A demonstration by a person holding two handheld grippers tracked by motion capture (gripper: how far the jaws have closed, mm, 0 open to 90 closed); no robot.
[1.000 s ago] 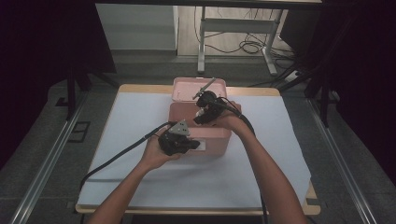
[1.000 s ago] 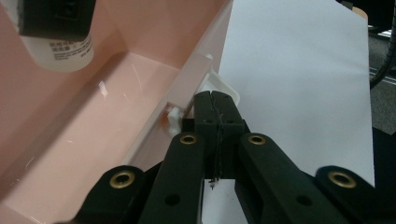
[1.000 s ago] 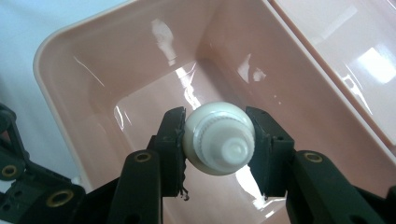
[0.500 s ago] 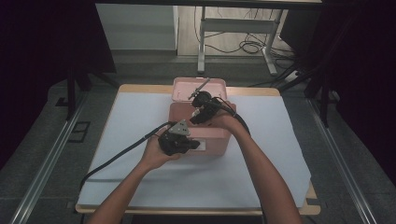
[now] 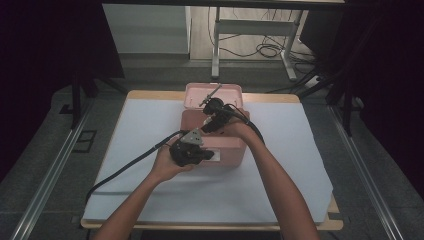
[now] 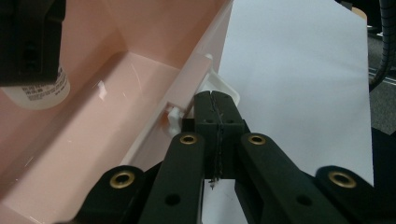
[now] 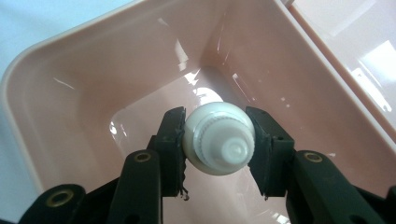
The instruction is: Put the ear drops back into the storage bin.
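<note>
The right claw (image 7: 218, 144) grips a small white bottle (image 7: 218, 139) by its sides, cap toward the camera, and holds it inside the open pink box (image 5: 212, 145), above the box floor rather than resting on it; the bottle's label (image 6: 42, 86) shows at the left of the left gripper view. The grip across the round body keeps the bottle upright, probably so it can be set down standing. The left claw (image 6: 215, 116) is fully closed, its jaws pressed together at the white latch (image 6: 219, 86) on the box's front wall, apparently to steady the box on the desk (image 5: 150, 130), which is covered with a white sheet. The lid (image 5: 214, 94) lies tipped back behind.
</note>
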